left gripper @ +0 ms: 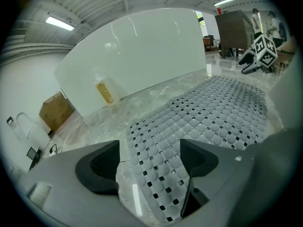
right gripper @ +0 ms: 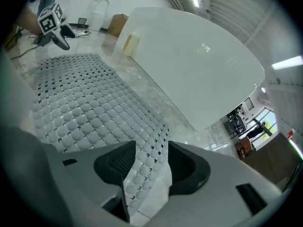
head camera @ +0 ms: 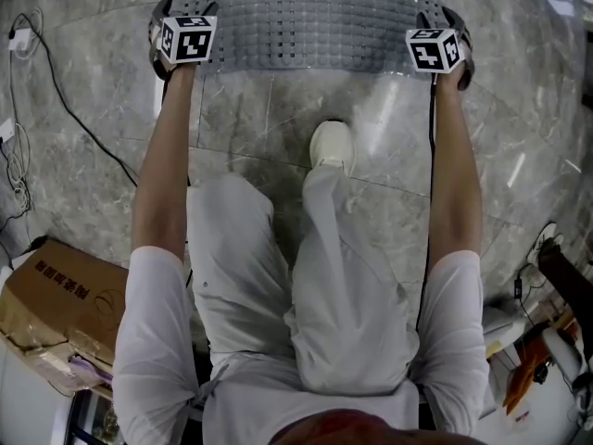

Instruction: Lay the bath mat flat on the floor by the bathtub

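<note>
The grey perforated bath mat lies spread on the marble floor beside the white bathtub. My left gripper sits at the mat's near left corner. Its jaws stand wide apart, and the mat lies flat on the floor between and under them. At the near right corner is my right gripper, its jaws narrower but parted. There a strip of the mat rises between them, leaning on the left pad with floor showing beside it.
A yellowish bottle stands against the tub wall. A cardboard box sits at my left and cables trail over the floor there. My shoe is just behind the mat's near edge. More clutter is at my right.
</note>
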The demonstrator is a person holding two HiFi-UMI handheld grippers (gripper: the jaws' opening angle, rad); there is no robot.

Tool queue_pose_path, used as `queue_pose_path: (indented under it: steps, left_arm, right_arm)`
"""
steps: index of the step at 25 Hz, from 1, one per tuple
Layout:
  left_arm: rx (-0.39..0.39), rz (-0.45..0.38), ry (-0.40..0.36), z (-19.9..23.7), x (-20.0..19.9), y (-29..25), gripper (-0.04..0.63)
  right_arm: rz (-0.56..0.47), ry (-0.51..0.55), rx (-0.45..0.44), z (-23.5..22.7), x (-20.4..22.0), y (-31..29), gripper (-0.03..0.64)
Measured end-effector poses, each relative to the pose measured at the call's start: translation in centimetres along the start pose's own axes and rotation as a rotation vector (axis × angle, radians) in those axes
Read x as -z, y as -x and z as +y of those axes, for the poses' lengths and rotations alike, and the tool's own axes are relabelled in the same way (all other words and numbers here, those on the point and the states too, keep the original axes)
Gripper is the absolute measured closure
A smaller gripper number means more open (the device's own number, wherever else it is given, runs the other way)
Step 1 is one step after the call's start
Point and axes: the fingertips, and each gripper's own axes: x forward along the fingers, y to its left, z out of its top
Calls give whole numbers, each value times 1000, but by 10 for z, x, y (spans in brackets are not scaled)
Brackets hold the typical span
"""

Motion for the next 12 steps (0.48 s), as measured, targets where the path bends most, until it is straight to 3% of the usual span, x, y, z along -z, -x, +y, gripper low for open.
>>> queue_pose_path:
  steps: [4, 12]
  left_arm:
    - [10, -17, 2, -5, 1, 2, 198]
    - [40, -33, 47, -6, 5, 7, 218]
  right_arm:
    - [-9, -87, -68, 15, -3, 2, 400]
    - [-48, -414, -198, 41, 1, 4, 422]
